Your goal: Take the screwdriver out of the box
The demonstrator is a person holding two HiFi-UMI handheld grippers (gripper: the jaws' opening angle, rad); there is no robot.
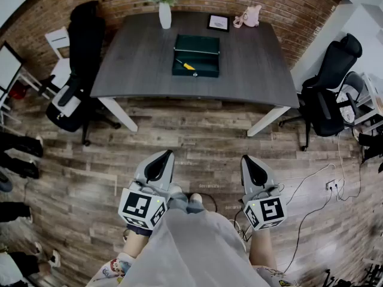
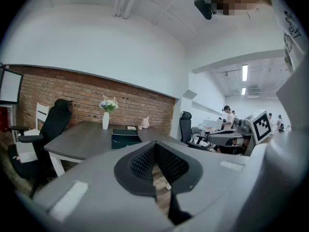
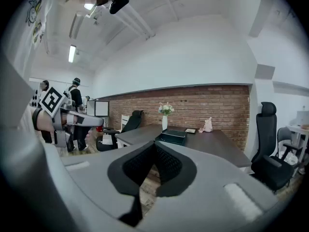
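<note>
A dark green box (image 1: 196, 55) stands with its lid up on the grey table (image 1: 137, 64), well ahead of me. Inside it lies a screwdriver (image 1: 187, 65) with a yellow handle. The same box (image 2: 125, 137) shows far off in the left gripper view, and the box (image 3: 174, 136) in the right gripper view too. My left gripper (image 1: 166, 155) and right gripper (image 1: 245, 159) hover side by side over the wooden floor, far short of the table. Both are shut with nothing between the jaws. The left gripper (image 2: 155, 146) and right gripper (image 3: 154, 146) point at the table.
On the table stand a white vase with flowers (image 1: 164, 5), a picture frame (image 1: 218, 22) and a pink figure (image 1: 249, 17). Black office chairs stand at the left (image 1: 81, 70) and right (image 1: 332, 88). Cables (image 1: 311, 196) lie on the floor at right. People stand in the background (image 2: 228, 117).
</note>
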